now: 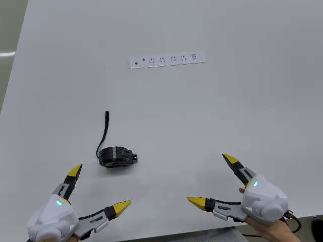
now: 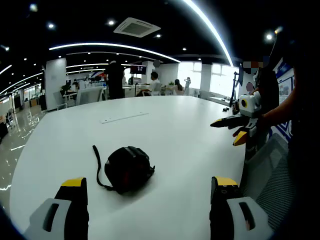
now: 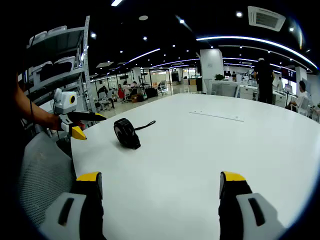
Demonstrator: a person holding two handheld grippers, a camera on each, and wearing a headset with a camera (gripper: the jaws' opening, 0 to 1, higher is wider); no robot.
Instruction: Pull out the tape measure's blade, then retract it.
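While tape measure (image 1: 117, 157) sits untouched near front edge of table (image 1: 227, 116), left gripper (image 1: 101, 186) and right gripper (image 1: 209, 179) spread wide, empty

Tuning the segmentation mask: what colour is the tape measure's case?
Black. The tape measure shows best in the left gripper view.

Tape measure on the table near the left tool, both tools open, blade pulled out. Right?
Not quite: the blade is not out. The head view shows the tape measure with just its black strap trailing from the case. It lies near the left tool; that and the right tool are both open.
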